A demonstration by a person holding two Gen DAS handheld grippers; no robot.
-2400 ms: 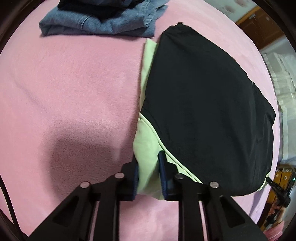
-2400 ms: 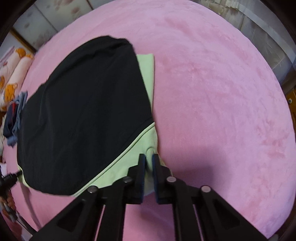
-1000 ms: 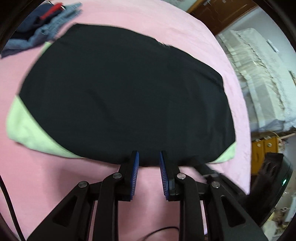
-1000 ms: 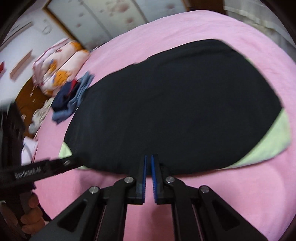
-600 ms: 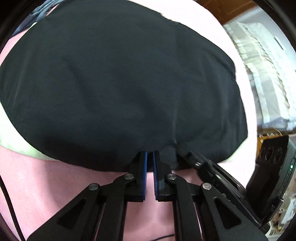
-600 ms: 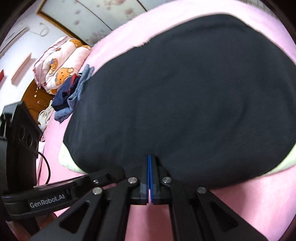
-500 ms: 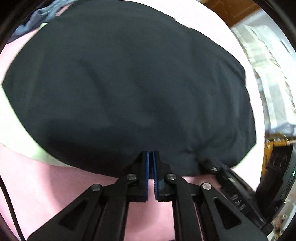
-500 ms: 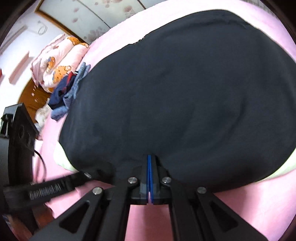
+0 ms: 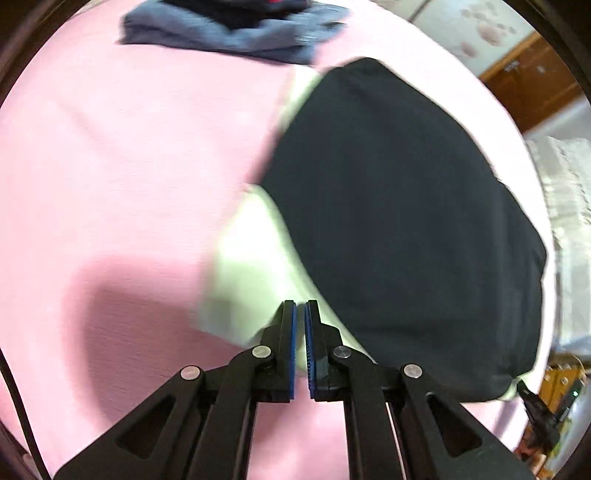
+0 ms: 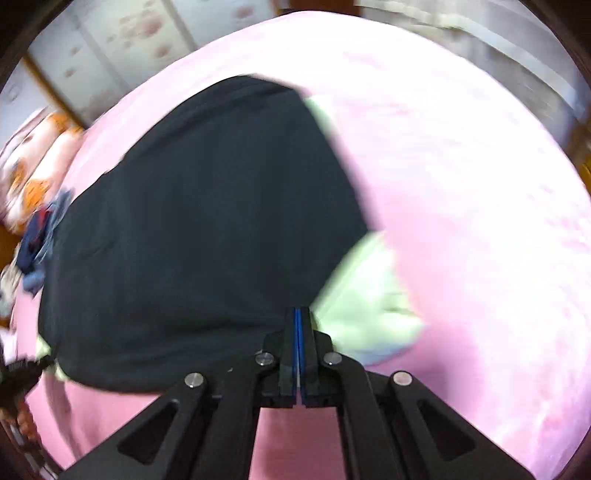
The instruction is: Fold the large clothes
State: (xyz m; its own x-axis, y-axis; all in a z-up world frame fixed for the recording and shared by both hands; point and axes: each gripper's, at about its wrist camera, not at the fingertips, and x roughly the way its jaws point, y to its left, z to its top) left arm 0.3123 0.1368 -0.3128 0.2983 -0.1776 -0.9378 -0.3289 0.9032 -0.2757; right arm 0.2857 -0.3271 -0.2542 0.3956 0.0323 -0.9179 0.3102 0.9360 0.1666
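- In the left wrist view I see a pile of blue-grey clothes point(image 9: 236, 33) at the far edge of the pink blanket point(image 9: 122, 155); it is blurred and lies apart from the garment.
- My left gripper point(image 9: 300, 314) is clenched, its blue pads almost touching. I see nothing clearly pressed between them; the tips stand over the near light-green sleeve point(image 9: 251, 273).
- The black garment point(image 9: 399, 221) lies flat on the blanket, to the right of this gripper, with green cloth showing at its left side and its near right corner.
- At the right edge of this view stand white folded bedding point(image 9: 569, 192) and a wooden door point(image 9: 532, 81), off the blanket.
- In the right wrist view an orange-patterned quilt point(image 10: 37, 158) and the same clothes pile are at the far left, beside the garment's left end.
- My right gripper point(image 10: 299, 314) is closed tight, pads together, at the garment's near edge where black meets green. I cannot tell if cloth is pinched there.
- Right of it the blanket is bare pink; nothing stands in the way of either gripper.
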